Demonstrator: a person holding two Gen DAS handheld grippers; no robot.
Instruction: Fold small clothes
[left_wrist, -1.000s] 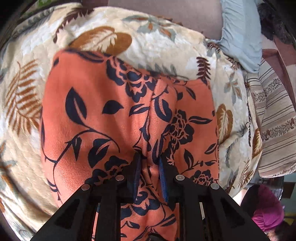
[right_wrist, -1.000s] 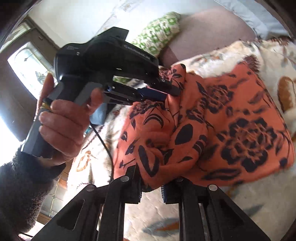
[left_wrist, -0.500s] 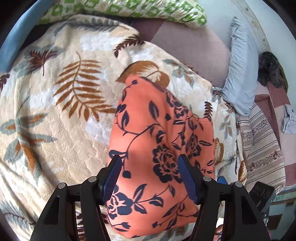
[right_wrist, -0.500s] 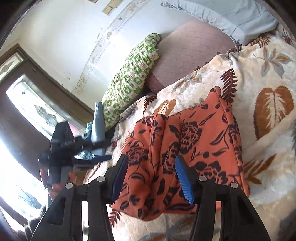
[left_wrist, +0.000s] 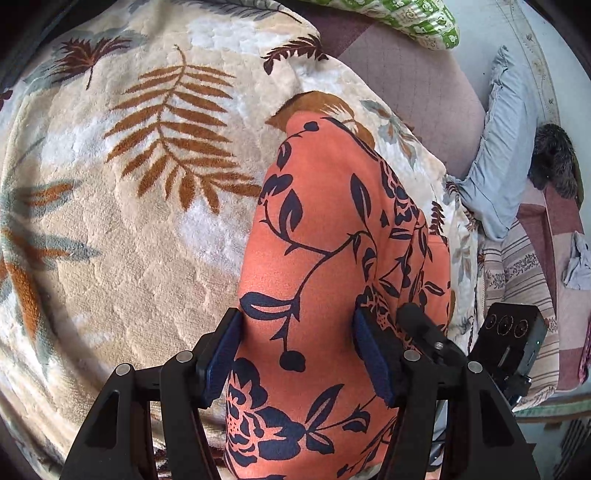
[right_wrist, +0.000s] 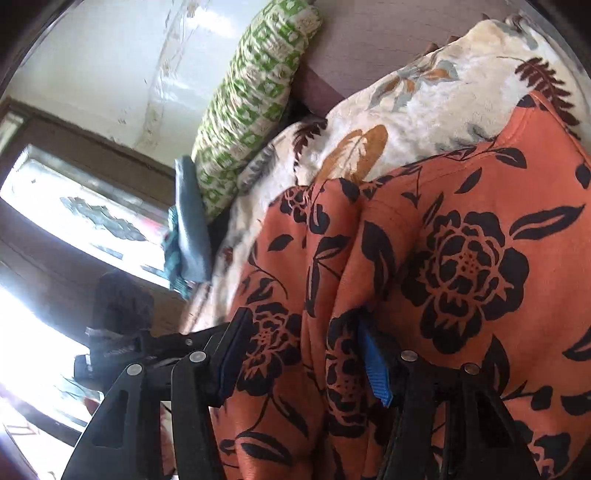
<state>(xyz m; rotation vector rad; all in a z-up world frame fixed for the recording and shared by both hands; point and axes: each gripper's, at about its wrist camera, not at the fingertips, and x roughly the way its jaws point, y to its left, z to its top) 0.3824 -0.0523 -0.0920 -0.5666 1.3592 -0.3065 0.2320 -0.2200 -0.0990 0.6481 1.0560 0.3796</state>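
Observation:
An orange garment with a dark floral print (left_wrist: 332, 240) lies folded on a cream blanket with leaf patterns (left_wrist: 129, 221). My left gripper (left_wrist: 299, 358) is open, its jaws straddling the near end of the garment. The garment also fills the right wrist view (right_wrist: 461, 277). My right gripper (right_wrist: 303, 354) is open, with cloth folds between its blue pads. The right gripper body shows at the right of the left wrist view (left_wrist: 509, 332). The left gripper body shows at the lower left of the right wrist view (right_wrist: 110, 350).
A green and white patterned pillow (right_wrist: 251, 92) and a blue cloth (right_wrist: 188, 221) lie at the far side of the bed. A light blue pillow (left_wrist: 506, 147) and a striped cloth (left_wrist: 517, 273) lie to the right. A window (right_wrist: 55, 221) is at the left.
Both grippers were shut on the garment a second ago, then opened and let it go. Both have since come back down close over the near end of the garment.

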